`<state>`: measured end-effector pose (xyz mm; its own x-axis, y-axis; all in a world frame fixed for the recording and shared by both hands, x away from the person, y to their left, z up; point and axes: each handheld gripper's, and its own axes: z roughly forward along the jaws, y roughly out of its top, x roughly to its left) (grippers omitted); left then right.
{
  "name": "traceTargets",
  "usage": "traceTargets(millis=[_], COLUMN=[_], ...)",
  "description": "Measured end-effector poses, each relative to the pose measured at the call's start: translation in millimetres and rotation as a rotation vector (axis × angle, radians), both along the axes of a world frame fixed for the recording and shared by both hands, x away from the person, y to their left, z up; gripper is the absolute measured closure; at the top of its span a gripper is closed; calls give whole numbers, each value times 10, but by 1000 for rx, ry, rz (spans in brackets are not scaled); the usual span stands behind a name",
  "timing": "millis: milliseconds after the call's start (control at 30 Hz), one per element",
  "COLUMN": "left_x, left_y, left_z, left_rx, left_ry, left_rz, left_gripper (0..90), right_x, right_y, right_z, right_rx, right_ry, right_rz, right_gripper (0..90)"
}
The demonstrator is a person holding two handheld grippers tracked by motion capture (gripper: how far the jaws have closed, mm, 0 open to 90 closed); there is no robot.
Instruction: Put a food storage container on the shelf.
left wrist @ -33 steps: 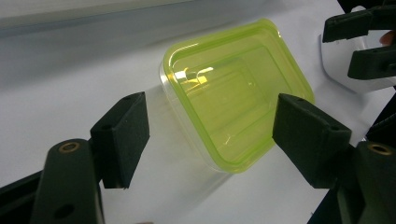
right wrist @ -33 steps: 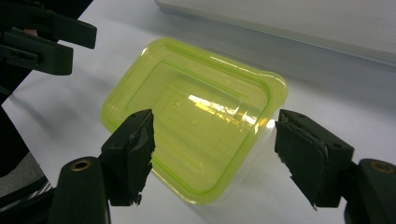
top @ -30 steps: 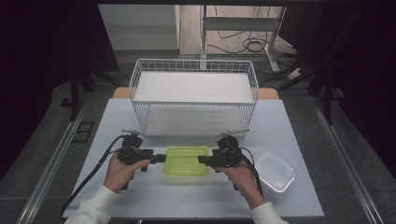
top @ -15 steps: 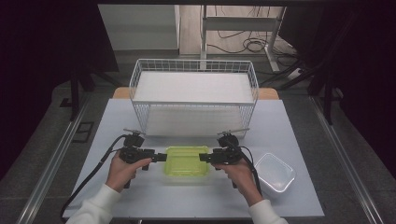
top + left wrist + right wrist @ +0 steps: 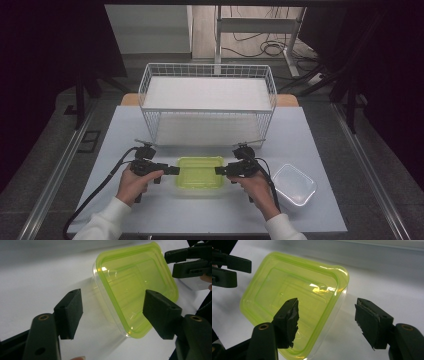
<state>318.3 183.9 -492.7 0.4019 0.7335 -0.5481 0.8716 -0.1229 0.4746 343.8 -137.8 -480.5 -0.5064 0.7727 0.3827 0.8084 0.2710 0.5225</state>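
Observation:
A clear container with a yellow-green lid (image 5: 200, 172) lies flat on the white table, near its front middle. My left gripper (image 5: 172, 170) is at the container's left end and my right gripper (image 5: 220, 171) at its right end, pointing at each other. In the left gripper view the jaws stand wide open (image 5: 115, 312), with the lid's (image 5: 135, 287) near edge between them, untouched. The right gripper view has the same: open jaws (image 5: 327, 317) either side of the lid's (image 5: 294, 297) end. Each view also catches the other gripper beyond the container.
A white wire basket (image 5: 207, 100) stands across the back half of the table. A clear, lidless plastic container (image 5: 296, 185) sits at the front right, close to my right forearm. Cables trail from both grippers towards the front edge.
Both grippers have edged a little inward towards the container's ends. The container has stayed in place.

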Motion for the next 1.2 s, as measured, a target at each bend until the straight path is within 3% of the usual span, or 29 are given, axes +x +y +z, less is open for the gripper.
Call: traceTargets(millis=[433, 733, 800, 1033, 1200], left_x=[31, 63, 70, 58, 36], left_y=[-24, -52, -64, -84, -64], left_z=[-67, -133, -156, -177, -149], left_rx=[-13, -46, -64, -64, -106], left_ry=[25, 63, 79, 86, 86], left_rz=[-5, -20, -34, -36, -32], left_gripper=[450, 516, 569, 707, 757], right_x=[24, 45, 46, 51, 32], right_y=[-8, -10, -9, -14, -77], right_z=[-71, -117, -122, -141, -85], right_rx=[18, 41, 51, 104, 122], right_ry=[43, 86, 96, 147, 129], right_rz=[-3, 2, 1, 12, -5], right_gripper=[433, 487, 514, 560, 683])
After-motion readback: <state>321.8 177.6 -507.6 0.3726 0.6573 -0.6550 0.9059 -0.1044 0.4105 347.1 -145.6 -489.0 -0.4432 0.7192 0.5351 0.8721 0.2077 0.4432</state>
